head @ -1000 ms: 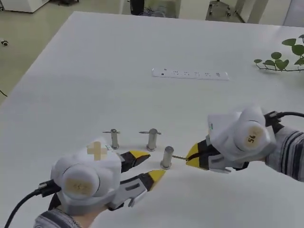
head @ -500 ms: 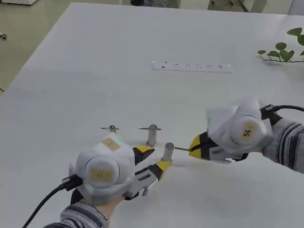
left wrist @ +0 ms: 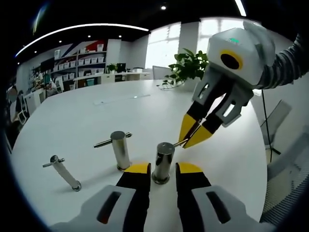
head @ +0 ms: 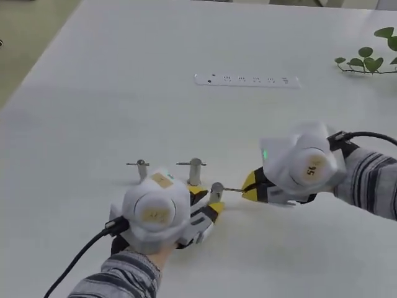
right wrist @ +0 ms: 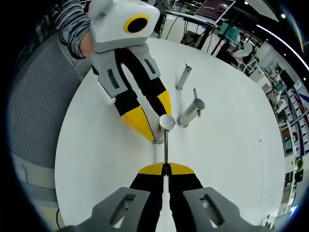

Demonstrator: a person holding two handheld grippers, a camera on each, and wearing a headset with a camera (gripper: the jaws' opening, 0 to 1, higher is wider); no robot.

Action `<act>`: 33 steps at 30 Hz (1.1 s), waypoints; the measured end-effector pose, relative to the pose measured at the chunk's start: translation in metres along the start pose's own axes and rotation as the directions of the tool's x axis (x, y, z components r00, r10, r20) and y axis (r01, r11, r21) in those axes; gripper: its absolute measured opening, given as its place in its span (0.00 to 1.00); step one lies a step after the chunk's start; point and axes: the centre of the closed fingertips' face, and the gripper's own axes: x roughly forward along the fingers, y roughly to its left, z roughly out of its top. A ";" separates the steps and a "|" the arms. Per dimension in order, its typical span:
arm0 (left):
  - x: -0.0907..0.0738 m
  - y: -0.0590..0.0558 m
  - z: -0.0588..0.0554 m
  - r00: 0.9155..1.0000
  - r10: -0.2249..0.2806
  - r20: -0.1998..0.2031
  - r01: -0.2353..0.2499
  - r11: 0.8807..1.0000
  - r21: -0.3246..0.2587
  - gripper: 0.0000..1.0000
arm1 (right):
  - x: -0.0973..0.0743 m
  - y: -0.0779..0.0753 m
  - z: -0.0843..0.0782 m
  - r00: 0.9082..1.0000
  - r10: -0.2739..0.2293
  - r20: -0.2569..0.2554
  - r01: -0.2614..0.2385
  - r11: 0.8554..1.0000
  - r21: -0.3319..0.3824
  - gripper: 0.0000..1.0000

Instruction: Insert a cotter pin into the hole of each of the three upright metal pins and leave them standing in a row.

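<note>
- Right gripper (right wrist: 165, 168) is pinched shut on the cotter pin (right wrist: 165, 145), whose tip meets the top of the third metal pin (right wrist: 167, 122) (its hole is hidden).
- Left gripper (left wrist: 163, 169) straddles that pin's base, jaws slightly apart.
- Risk: a misaligned push could topple the unclamped pin.

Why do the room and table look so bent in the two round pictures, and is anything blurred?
Left gripper view: the fisheye lens bows the table edge and ceiling lights. Right gripper view: same bending, cotter pin sharp. Head view: straight lines, but the left gripper and right gripper look smeared.
</note>
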 end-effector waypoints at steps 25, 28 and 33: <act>0.012 0.001 -0.004 0.999 0.026 -0.021 -0.026 1.000 0.012 0.11 | -0.006 0.002 0.003 1.000 0.000 -0.012 0.000 1.000 -0.010 0.00; 0.012 0.001 -0.005 0.999 0.025 -0.022 -0.025 1.000 0.014 0.11 | -0.007 0.003 0.003 1.000 0.001 -0.011 -0.001 1.000 -0.004 0.00; 0.012 0.001 -0.005 1.000 0.021 -0.023 -0.021 1.000 0.011 0.10 | -0.007 0.003 0.003 1.000 0.000 -0.007 0.001 1.000 0.004 0.00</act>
